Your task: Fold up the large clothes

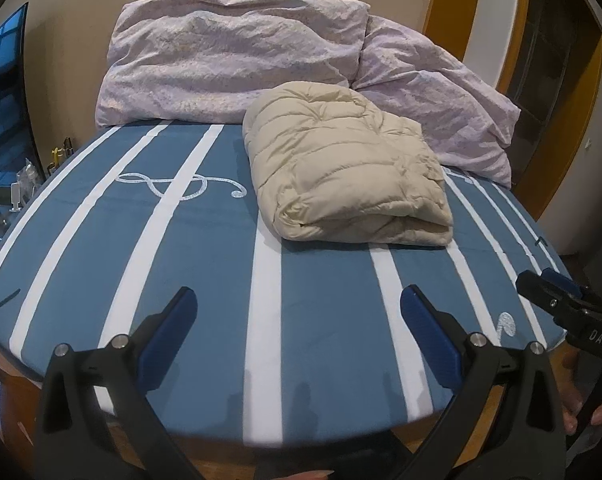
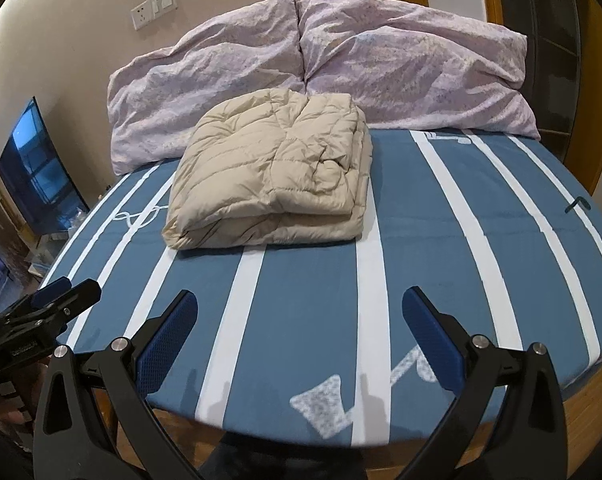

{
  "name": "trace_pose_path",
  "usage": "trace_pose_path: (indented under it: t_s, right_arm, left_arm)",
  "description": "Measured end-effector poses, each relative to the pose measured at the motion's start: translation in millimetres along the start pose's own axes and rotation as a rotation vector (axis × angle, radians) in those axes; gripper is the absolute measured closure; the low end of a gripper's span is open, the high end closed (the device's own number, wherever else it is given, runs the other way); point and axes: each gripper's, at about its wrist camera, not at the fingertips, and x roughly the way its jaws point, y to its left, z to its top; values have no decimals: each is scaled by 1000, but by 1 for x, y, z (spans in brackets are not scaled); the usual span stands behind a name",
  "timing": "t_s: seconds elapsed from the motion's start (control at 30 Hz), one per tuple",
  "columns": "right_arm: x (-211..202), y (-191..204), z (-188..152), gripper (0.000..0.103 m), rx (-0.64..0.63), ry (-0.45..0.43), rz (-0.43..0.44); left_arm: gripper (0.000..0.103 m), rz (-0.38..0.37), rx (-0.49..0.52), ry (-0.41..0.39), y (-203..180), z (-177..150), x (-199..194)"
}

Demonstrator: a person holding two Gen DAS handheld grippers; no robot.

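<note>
The cream puffer jacket (image 1: 347, 168) sat folded in a neat bundle mid-bed on the striped bed sheet (image 1: 205, 264), just in front of the lilac pillows (image 1: 229, 56). Left gripper (image 1: 299, 312) and right gripper (image 2: 300, 312) both hovered near the bed's edge, jaws apart, holding nothing. Folding looked pretty much done; at most a tidy-up press was left.

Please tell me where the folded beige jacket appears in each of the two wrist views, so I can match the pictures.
Left wrist view: the jacket lies right of centre, upper middle, on the striped sheet.
Right wrist view: the jacket lies left of centre, upper middle.
Shared landmark: the lilac pillows directly behind the jacket in both views.
</note>
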Motion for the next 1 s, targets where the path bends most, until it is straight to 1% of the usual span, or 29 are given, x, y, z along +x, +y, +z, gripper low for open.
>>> trace_pose_path:
  t_s: [0.2, 0.33, 0.63, 1.0]
  right_arm:
    - [-6, -3, -4, 1, 18, 21, 30]
    - [-8, -1, -6, 1, 21, 33, 44]
    - [-13, 3, -8, 1, 23, 46, 89]
    - [-13, 5, -8, 1, 27, 45, 93]
  left_arm:
    - [2, -31, -3, -2, -7, -6, -11]
    - [2, -23, -6, 8, -9, -8, -13]
    - [2, -48, -23, 12, -10, -10, -17]
    - [2, -56, -11, 23, -16, -10, -15]
